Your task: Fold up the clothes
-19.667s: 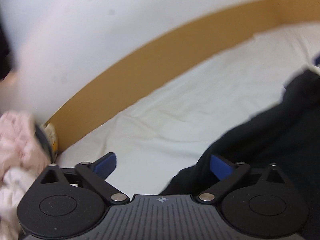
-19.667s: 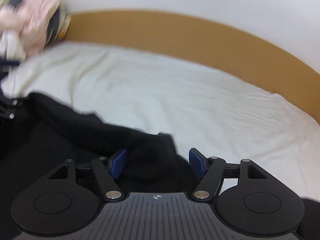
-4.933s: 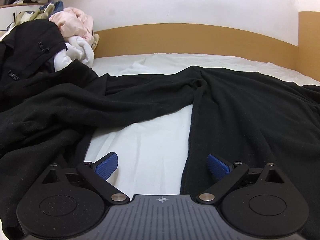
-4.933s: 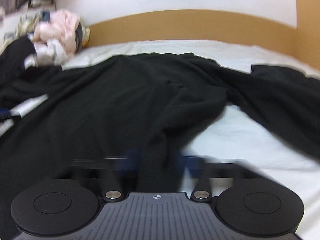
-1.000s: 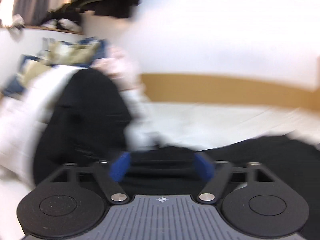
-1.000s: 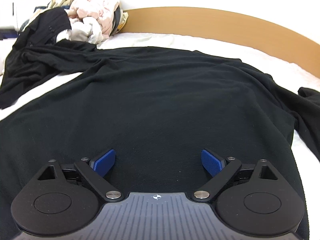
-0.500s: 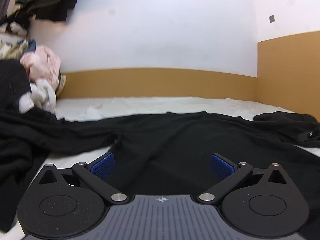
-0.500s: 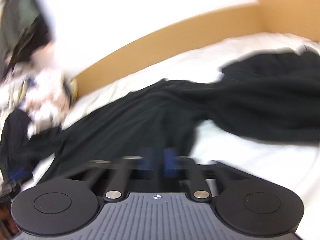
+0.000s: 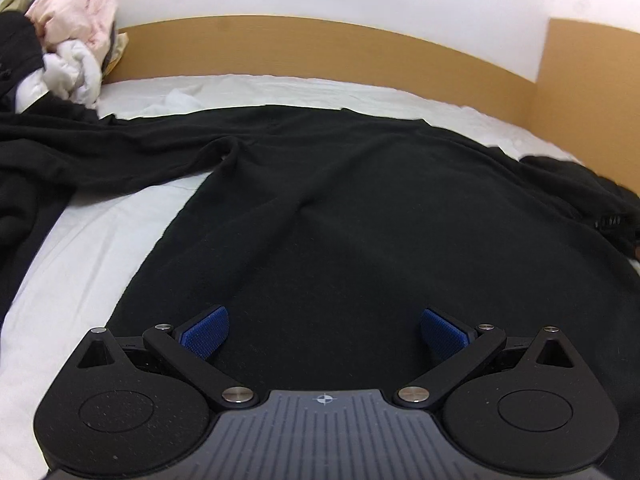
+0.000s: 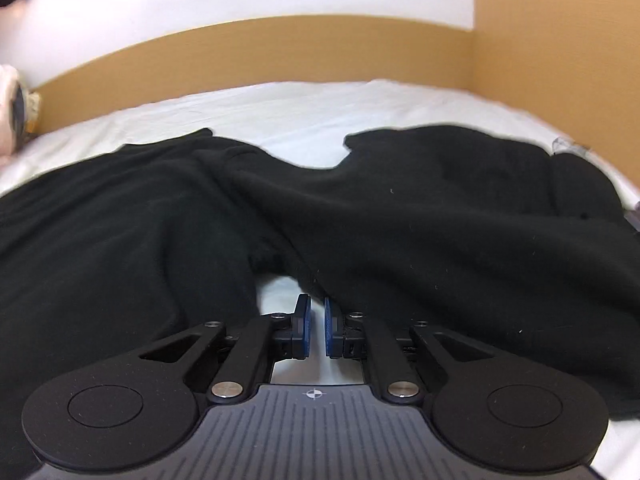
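We see even, soft indoor light with no hard shadows; beyond the jaws the black garment (image 9: 360,208) swallows nearly all detail. The left wrist view is sharp, while ours on the right smears slightly past the jaws, and both bow strongly toward the dark corners.

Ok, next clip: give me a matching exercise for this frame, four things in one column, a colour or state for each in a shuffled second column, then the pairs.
Things:
1. left gripper
2. right gripper
3. garment
4. headboard

Colour or state:
A. tan wood
B. jaws nearly together, nothing visibly between them
C. black, spread over the white sheet
D. jaws wide apart above the cloth

Pairs: 1-D, 2-B, 3-C, 4-A
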`<state>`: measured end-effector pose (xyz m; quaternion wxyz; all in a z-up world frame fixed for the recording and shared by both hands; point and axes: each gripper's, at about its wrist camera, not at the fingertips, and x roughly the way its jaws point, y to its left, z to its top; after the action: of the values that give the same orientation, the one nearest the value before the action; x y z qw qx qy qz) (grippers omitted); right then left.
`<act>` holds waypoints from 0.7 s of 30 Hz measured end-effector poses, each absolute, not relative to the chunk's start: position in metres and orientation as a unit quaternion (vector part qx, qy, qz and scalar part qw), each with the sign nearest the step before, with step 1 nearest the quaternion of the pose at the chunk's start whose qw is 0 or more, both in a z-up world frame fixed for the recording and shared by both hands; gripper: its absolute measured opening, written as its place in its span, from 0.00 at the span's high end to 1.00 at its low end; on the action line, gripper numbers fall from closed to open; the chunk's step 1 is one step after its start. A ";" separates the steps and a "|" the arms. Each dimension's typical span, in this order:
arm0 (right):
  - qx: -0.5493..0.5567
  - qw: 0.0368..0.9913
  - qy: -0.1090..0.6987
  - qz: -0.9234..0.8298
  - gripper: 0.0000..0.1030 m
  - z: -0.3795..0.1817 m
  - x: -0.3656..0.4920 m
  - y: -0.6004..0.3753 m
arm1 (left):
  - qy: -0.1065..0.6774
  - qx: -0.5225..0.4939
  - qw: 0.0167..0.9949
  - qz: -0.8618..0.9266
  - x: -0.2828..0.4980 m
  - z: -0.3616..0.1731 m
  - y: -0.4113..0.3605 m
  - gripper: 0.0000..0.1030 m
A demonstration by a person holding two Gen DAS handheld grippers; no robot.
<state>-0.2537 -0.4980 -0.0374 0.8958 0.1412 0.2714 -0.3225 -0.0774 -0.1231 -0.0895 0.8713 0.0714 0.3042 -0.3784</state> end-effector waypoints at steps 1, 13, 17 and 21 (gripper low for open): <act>0.129 0.903 0.256 -0.321 0.86 -0.030 -0.259 -0.485 | 0.294 0.078 0.875 -0.378 -0.081 -0.087 -0.123 0.01; 0.034 0.937 0.322 -0.129 0.00 -0.063 -0.246 -0.323 | 0.287 0.128 0.881 -0.354 -0.064 -0.092 -0.148 0.00; 0.051 0.934 0.325 -0.138 0.00 -0.064 -0.245 -0.329 | 0.302 0.121 0.877 -0.353 -0.059 -0.097 -0.149 0.00; 0.052 0.934 0.327 -0.135 0.00 -0.063 -0.246 -0.335 | 0.306 0.126 0.880 -0.341 -0.062 -0.099 -0.152 0.00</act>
<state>-0.2458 -0.3350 -0.0633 0.9338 0.0522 0.3270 -0.1351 -0.0621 -0.1518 -0.0990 0.8798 0.1264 0.3057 -0.3414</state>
